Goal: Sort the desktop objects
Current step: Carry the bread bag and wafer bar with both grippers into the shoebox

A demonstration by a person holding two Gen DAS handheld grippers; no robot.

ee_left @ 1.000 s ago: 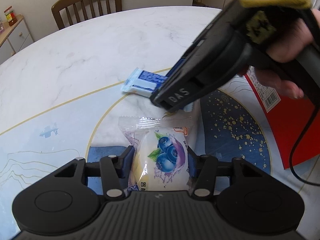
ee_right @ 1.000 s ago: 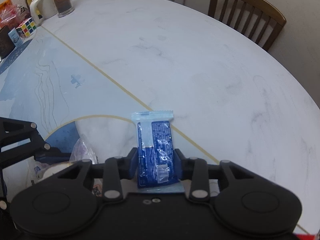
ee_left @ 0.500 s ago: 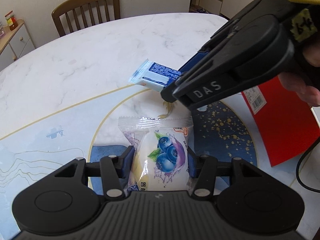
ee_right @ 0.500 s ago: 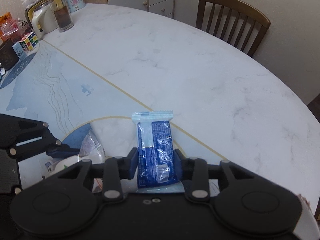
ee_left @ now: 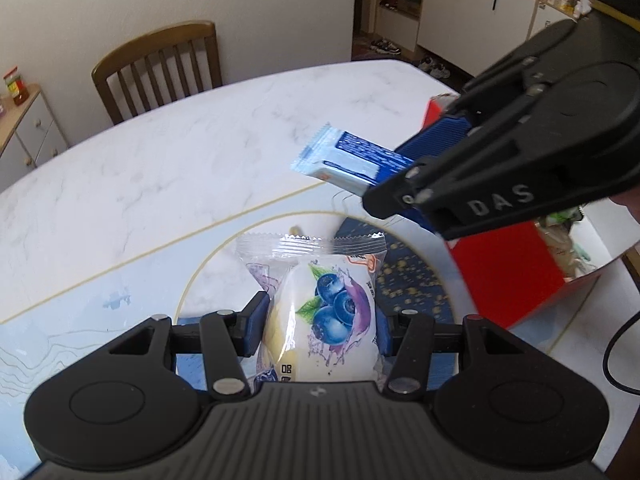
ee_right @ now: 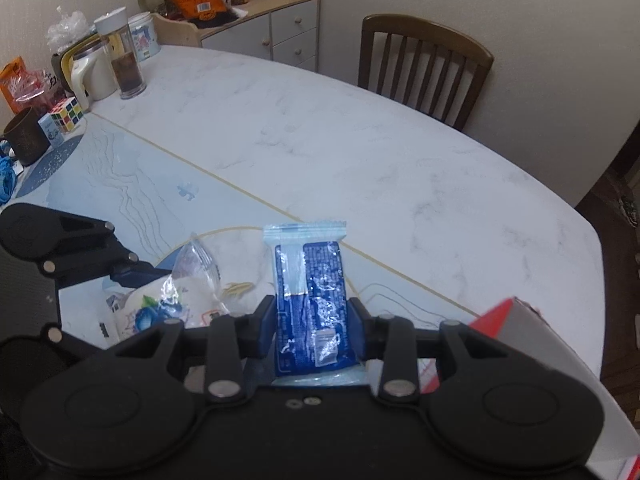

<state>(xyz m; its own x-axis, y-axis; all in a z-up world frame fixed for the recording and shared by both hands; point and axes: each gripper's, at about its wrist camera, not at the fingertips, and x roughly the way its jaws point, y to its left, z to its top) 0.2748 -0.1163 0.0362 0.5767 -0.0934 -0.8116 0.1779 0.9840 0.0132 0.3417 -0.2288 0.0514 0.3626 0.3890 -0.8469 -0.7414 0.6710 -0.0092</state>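
Left gripper (ee_left: pixel 320 330) clamping blueberry packet (ee_left: pixel 326 316), right gripper (ee_right: pixel 312 326) clamping blue wafer (ee_right: pixel 310 300) above table (ee_right: pixel 360 152)

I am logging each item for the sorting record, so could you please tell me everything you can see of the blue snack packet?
The blue snack packet is a slim, glossy plastic wrapper, dark blue with fine white print, a pale blue band and crimped, serrated end seals. It looks sealed and full. The right hand-held gripper is shut on its lower half, both blue pads pressing its long sides. It is held off the marble table, its free end pointing away from the gripper.

"das" on right hand-held gripper (ee_left: pixel 404 168)
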